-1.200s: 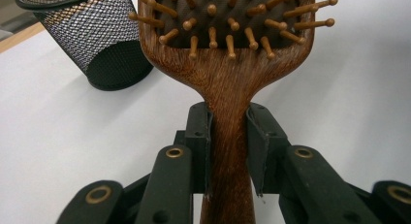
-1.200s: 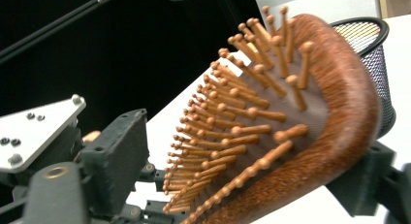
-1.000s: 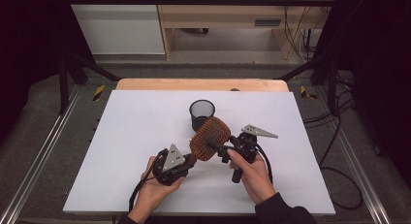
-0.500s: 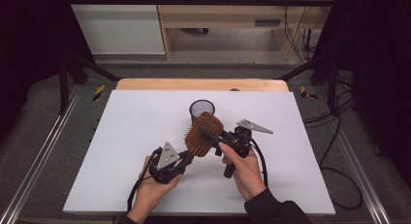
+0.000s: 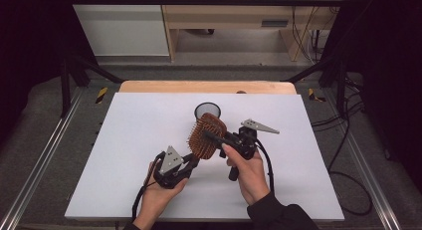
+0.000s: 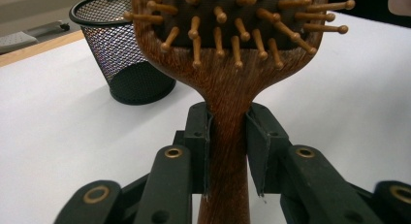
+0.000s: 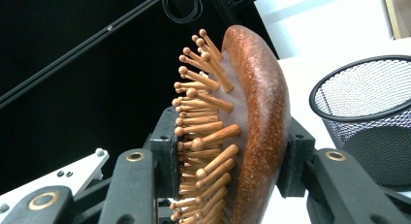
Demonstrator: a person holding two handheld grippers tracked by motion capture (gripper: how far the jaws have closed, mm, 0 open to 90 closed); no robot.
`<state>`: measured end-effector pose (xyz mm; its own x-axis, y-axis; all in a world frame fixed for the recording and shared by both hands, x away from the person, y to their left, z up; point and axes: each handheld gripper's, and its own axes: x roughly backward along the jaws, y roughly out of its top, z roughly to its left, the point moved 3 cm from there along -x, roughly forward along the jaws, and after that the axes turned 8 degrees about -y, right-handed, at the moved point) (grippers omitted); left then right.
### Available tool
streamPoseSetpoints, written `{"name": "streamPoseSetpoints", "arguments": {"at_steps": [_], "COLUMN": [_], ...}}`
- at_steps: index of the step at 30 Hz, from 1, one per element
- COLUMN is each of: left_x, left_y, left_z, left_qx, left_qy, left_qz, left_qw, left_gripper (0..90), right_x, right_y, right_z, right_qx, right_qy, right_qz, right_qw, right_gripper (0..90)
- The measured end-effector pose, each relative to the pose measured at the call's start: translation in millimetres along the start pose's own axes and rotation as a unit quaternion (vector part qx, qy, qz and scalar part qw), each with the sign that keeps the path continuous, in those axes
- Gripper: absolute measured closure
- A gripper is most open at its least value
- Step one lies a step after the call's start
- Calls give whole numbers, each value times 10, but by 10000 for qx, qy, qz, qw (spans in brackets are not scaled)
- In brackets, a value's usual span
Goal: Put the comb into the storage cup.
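Since a second ago, the hairbrush (image 5: 206, 136) has been lifted nearer the mesh cup (image 5: 207, 110), handle clamped by left tongs (image 5: 191, 163), head by right tongs (image 5: 209, 137).

My high view looks forward and down from above my side of the white rectangular table (image 5: 124, 155), far enough back to take in its whole top. My left gripper view sits close, facing along the brown wooden paddle hairbrush (image 6: 228, 98) toward the black wire-mesh cup (image 6: 121, 54) behind it. My right gripper view, equally close, faces the hairbrush (image 7: 257, 117) edge-on, the cup (image 7: 368, 122) beyond. All three share hairbrush (image 5: 206, 135) and cup (image 5: 207, 111).
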<state>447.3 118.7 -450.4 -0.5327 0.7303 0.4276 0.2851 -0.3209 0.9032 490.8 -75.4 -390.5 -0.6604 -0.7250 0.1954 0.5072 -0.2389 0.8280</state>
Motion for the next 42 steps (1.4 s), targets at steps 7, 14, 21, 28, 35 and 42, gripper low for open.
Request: {"name": "streamPoseSetpoints", "arguments": {"at_steps": [7,14,21,28,35,42], "left_x": [177,491,883,1003,1040,1028], "left_y": [-17,-83,-233,-331,-379,-397], "left_z": [71,278,493,712,785,805], "left_qx": [146,496,564,825,731,694], "left_qy": [194,706,1321,1721,1921,1918], "left_qz": [-387,-791,-980,-1195,-1239,-1208], "left_qw": [9990,9931,9848,9743,9708,9715], "left_gripper": [478,244,67,58,59,58], "right_x": [142,370,534,636,691,707], "right_y": [139,285,401,552,751,1078], "right_z": [-122,-344,-497,-634,-681,-620], "right_qx": [-62,-121,-54,-53,-32,156], "right_qy": [-189,-399,-655,-831,-1006,-1068], "right_qz": [-205,-346,-360,-403,-481,-600], "right_qw": [9996,9985,9972,9957,9938,9923], "right_gripper": [534,531,530,530,530,529]}}
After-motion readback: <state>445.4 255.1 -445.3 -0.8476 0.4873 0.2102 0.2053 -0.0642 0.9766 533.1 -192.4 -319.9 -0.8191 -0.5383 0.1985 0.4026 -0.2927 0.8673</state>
